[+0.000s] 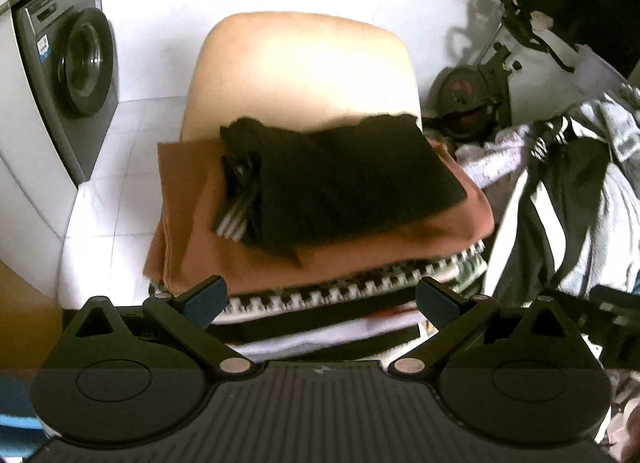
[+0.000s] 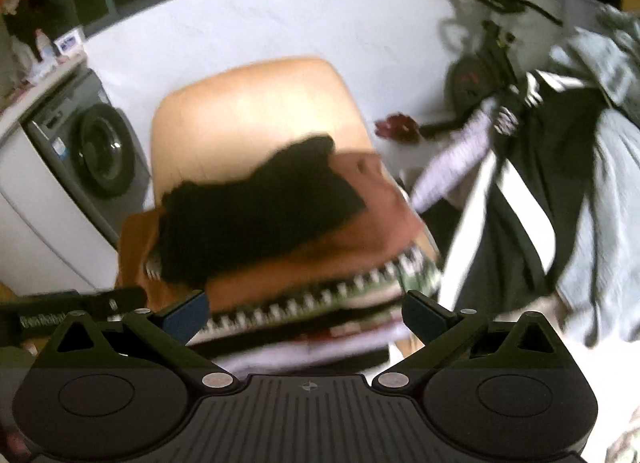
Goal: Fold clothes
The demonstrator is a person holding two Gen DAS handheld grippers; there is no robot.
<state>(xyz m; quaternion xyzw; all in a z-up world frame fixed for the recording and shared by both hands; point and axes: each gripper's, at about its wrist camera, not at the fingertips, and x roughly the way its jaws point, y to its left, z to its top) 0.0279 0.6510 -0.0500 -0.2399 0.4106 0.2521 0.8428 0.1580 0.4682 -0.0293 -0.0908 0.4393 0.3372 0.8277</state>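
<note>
Left wrist view puts the left gripper [image 1: 322, 299] nearest the lens, its blue-padded fingers [image 1: 204, 299] spread wide with nothing between them, poised just above the front edge of a stack of folded clothes [image 1: 320, 295]. The right wrist view, smeared with blur, shows the right gripper [image 2: 306, 313] likewise released and empty at the same front edge. Lowest in the stack, at the near edge, lie white and black layers, then a garment with a black-and-white checked border [image 1: 360, 287], then a rust-brown folded cloth [image 1: 192, 231], and on top a black folded garment [image 1: 340, 183] with a striped part [image 1: 234, 219] poking out of its left side. The stack rests on a chair whose tan backrest [image 1: 304, 71] rises behind it. To the right, well apart from the stack, a heap of unfolded laundry [image 1: 560, 199] in grey, black and white waits; a washing machine [image 1: 76, 75] stands far left on the tiled floor, and some dark framed apparatus, which I cannot identify, sits against the far wall. Judging from this, the main risk is the stack itself: it is tall, the brown cloth overhangs on the left, and the black piece sits skewed, so a fast or low sweep of either gripper could catch an edge and drag layers off or undo folds. Reaching into the tangled heap could also pull out several garments at once.
</note>
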